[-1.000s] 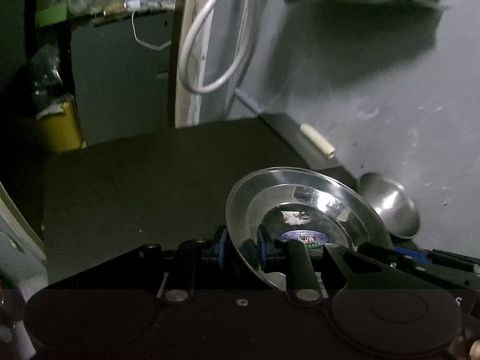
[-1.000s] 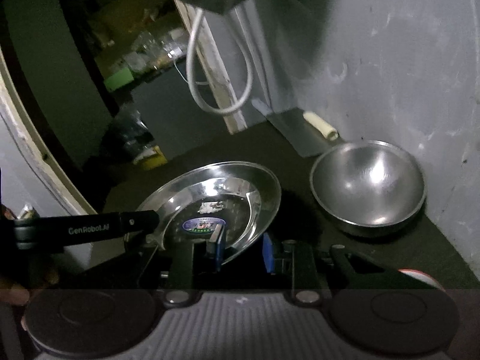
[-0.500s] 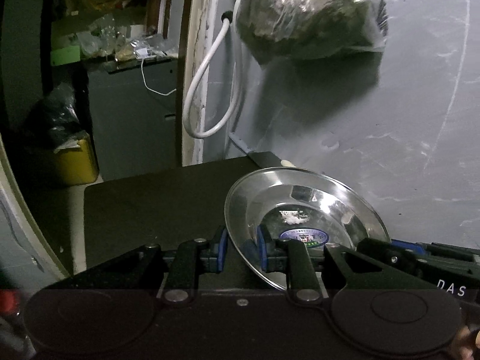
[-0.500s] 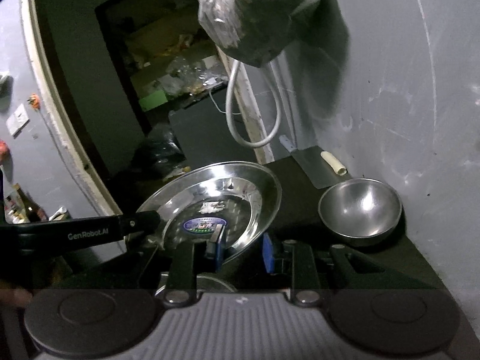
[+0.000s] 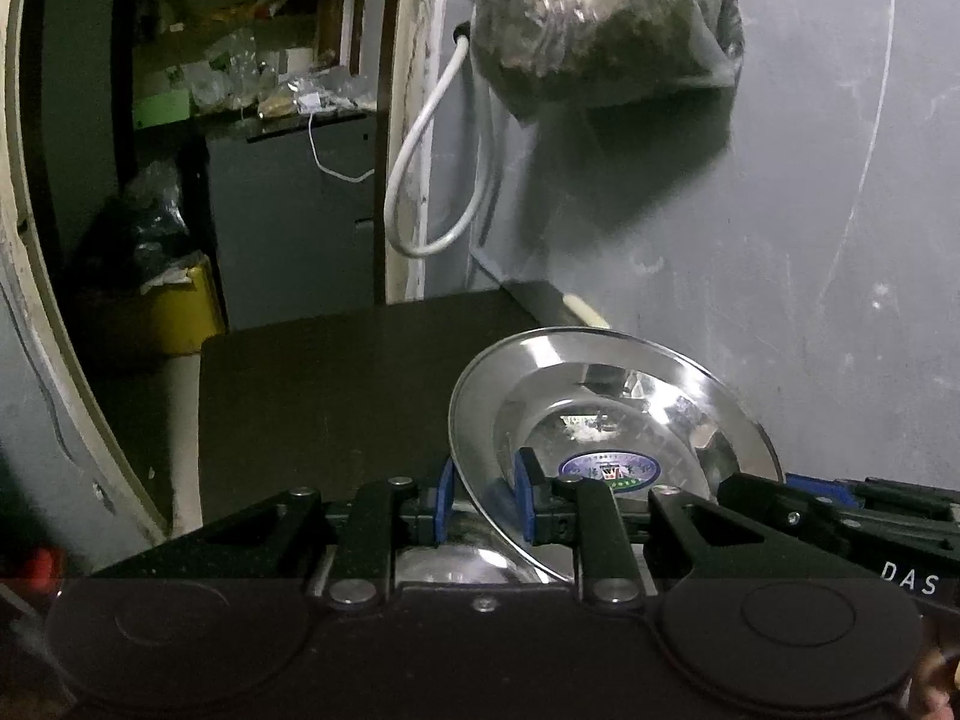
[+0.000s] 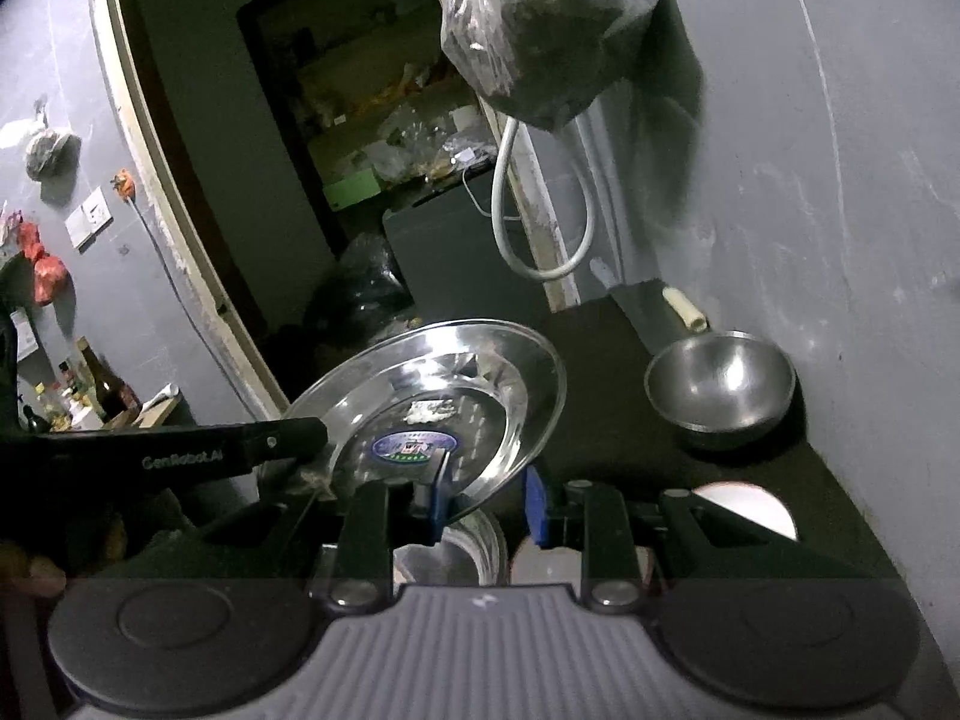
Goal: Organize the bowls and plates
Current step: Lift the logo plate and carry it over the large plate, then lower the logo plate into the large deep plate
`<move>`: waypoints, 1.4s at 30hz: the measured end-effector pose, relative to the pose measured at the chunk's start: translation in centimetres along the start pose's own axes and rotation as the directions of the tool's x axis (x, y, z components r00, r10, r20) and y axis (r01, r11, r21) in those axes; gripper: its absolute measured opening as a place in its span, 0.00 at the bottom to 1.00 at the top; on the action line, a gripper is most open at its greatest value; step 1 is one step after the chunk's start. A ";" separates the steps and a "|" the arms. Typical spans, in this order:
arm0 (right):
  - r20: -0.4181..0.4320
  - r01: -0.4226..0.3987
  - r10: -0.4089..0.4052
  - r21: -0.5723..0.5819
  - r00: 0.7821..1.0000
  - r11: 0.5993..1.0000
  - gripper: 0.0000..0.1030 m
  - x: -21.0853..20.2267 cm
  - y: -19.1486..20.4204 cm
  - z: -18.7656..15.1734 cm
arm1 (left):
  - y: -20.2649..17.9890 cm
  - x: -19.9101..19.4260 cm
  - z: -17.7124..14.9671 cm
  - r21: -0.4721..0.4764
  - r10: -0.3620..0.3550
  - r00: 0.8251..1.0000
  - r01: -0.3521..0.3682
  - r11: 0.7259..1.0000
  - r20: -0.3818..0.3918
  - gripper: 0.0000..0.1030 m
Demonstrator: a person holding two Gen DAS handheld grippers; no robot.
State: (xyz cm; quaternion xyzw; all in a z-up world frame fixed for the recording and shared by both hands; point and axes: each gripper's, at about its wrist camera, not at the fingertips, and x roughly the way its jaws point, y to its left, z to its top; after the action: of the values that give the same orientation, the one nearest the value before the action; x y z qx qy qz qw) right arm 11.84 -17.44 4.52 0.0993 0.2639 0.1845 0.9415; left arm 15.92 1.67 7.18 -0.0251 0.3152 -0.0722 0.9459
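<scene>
Plate (image 5: pixel 606 420) lifted from table; "GenRobot.AI" legible.

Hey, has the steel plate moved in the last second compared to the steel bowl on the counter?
Yes. In the right wrist view the steel plate, gripped at its rim, has risen up and drawn back from the steel bowl, which now looks smaller and farther off by the wall.

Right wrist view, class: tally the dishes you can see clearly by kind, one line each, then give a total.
Steel plate, held at its rim by both grippers: 1
Steel bowl on the dark counter: 1
White plate, partly hidden: 1
Total: 3
</scene>
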 end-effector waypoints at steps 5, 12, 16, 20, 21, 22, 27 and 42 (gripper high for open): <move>-0.026 0.007 -0.007 0.010 1.000 1.000 0.28 -1.1 -0.9 -1.5 | -1.3 0.0 -1.6 0.012 0.000 0.999 0.000 1.000 -0.037 0.23; -0.083 0.026 -0.024 0.022 0.996 0.999 0.28 -1.7 -1.9 -3.4 | -2.3 0.2 -4.1 0.013 -0.006 0.995 0.008 1.000 -0.101 0.24; -0.113 0.030 -0.026 0.030 0.993 0.999 0.28 -1.8 -2.1 -4.3 | -2.2 0.3 -4.9 0.013 -0.004 0.991 0.006 1.000 -0.131 0.24; -0.134 0.027 -0.023 0.025 0.991 0.999 0.28 -1.8 -1.9 -4.9 | -2.0 0.3 -5.7 0.012 -0.001 0.987 0.003 1.000 -0.158 0.25; -0.139 0.025 -0.021 0.025 0.990 0.999 0.28 -1.8 -1.8 -5.1 | -1.9 0.2 -5.8 0.012 -0.001 0.986 0.003 1.000 -0.164 0.25; -0.145 0.023 -0.019 0.025 0.989 0.999 0.28 -1.8 -1.8 -5.2 | -1.8 0.2 -6.0 0.014 0.000 0.985 0.002 1.000 -0.170 0.25; -0.163 0.007 -0.003 0.022 0.987 1.000 0.28 -1.6 -1.1 -5.7 | -1.3 -0.4 -6.7 0.016 0.009 0.982 -0.006 1.000 -0.190 0.26; -0.216 -0.065 0.059 -0.020 0.975 0.998 0.29 -0.1 2.3 -6.5 | 2.4 -1.8 -7.8 -0.024 0.053 0.976 -0.059 0.998 -0.212 0.27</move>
State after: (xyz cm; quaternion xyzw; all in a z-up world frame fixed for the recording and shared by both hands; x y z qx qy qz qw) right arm 7.64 -14.76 -0.27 0.0744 0.3586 0.2271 0.9024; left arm 10.06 4.33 1.76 -0.0226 0.4157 -0.0432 0.9082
